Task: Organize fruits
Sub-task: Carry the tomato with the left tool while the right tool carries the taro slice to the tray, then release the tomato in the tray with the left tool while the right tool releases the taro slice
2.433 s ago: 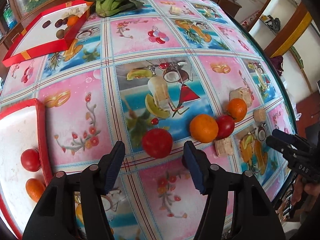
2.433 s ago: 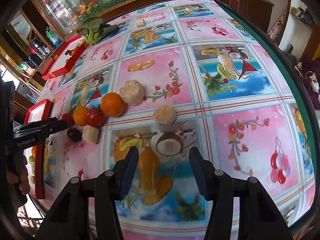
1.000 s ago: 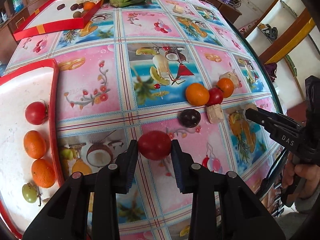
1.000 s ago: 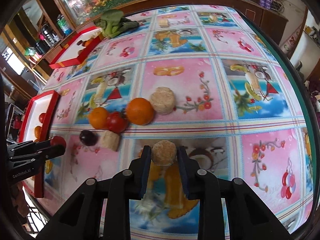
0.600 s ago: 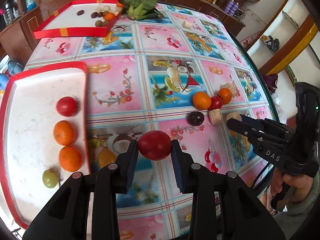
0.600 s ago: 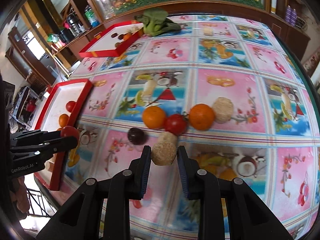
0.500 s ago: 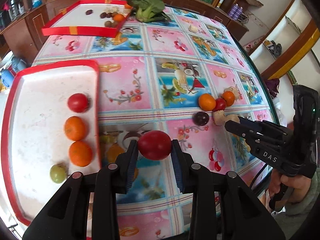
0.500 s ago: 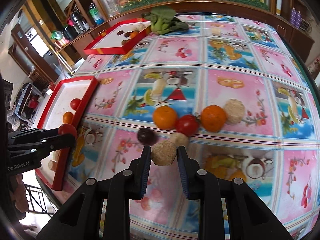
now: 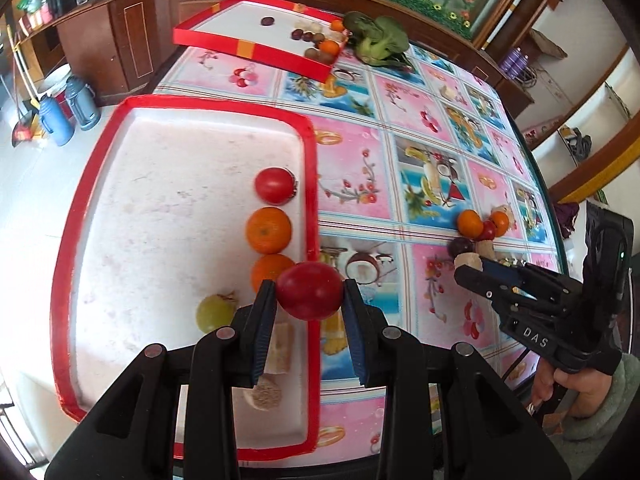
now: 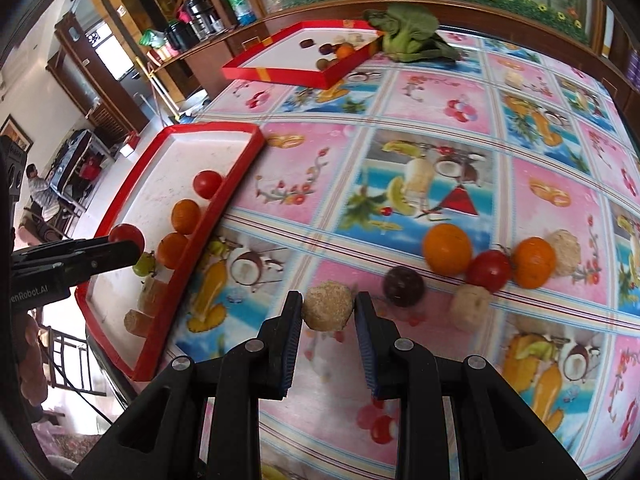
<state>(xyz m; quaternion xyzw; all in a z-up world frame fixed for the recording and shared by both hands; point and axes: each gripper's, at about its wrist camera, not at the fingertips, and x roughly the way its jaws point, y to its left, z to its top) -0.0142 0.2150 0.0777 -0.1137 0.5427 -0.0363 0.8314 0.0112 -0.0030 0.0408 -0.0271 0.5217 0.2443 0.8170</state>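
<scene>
We have carried both loads off the surface (image 9: 420,136) toward the red tray (image 9: 188,108) at nine o'clock. The left tool (image 9: 309,295) is clenched on a tomato (image 9: 310,290), now above the tray's right rim; the right tool (image 10: 328,312) grips a tan ball (image 10: 327,306), short of it. Release comes next, we judge. Tool lettering reads "DAS" and "enRobot.AI".

We see near tray (image 9: 308,184) on bench (image 9: 404,148) left edge; inside, along its right wall, front to back: two blocks, grape (image 9: 214,314), two oranges, tomato (image 9: 274,185). Far tray (image 9: 256,50) behind, leafy vegetable (image 9: 378,38) to its right. Fruit cluster (image 10: 486,258) on bench right of near tray.
</scene>
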